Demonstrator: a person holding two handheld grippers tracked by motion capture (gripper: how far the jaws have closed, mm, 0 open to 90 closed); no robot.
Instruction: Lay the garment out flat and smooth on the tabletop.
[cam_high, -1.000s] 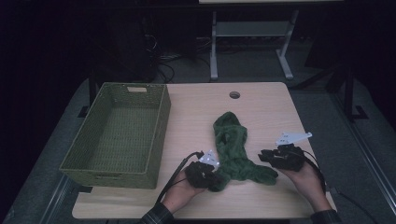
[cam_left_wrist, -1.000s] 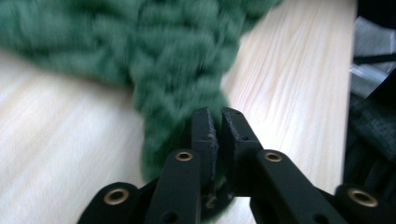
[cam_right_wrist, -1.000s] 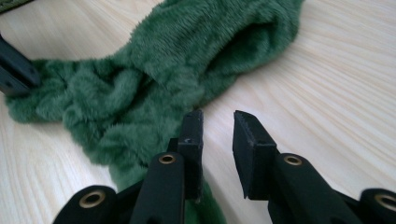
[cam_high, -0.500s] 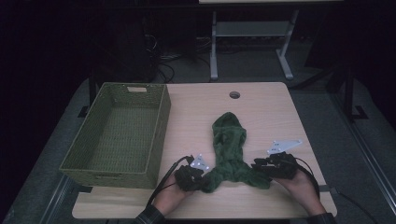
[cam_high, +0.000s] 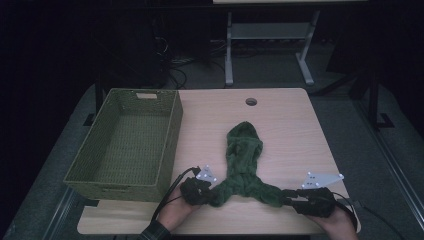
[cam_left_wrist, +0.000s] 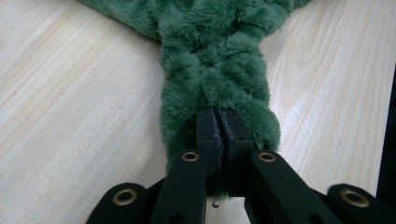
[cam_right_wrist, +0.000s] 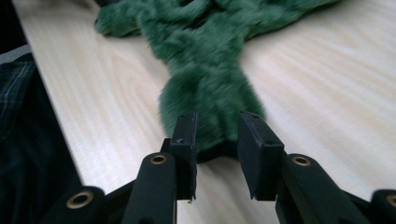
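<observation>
A fuzzy green knitted cloth (cam_high: 243, 157) lies on the wooden table (cam_high: 295, 130) in a Y shape, its two lower ends spread toward the front edge. My left gripper (cam_high: 209, 193) holds the left end. In the left gripper view the gripper (cam_left_wrist: 223, 122) is shut, with the cloth (cam_left_wrist: 215, 60) pinched at its tips. My right gripper (cam_high: 291, 198) is at the right end. In the right gripper view its jaws (cam_right_wrist: 217, 127) have just been opening and stand apart. The cloth's tip (cam_right_wrist: 205, 93) lies between them, and the pads are not pressing on it.
An empty green woven basket (cam_high: 171, 145) stands on the table's left half, close to my left hand. A round cable hole (cam_high: 251, 102) sits near the far edge. The table's front edge runs just beneath both hands. A metal stand's legs (cam_high: 229, 55) rise behind the table.
Both hands have drawn toward the front edge and farther apart, the right one most, stretching the cloth's two lower ends out wide. The cloth now lies flatter.
</observation>
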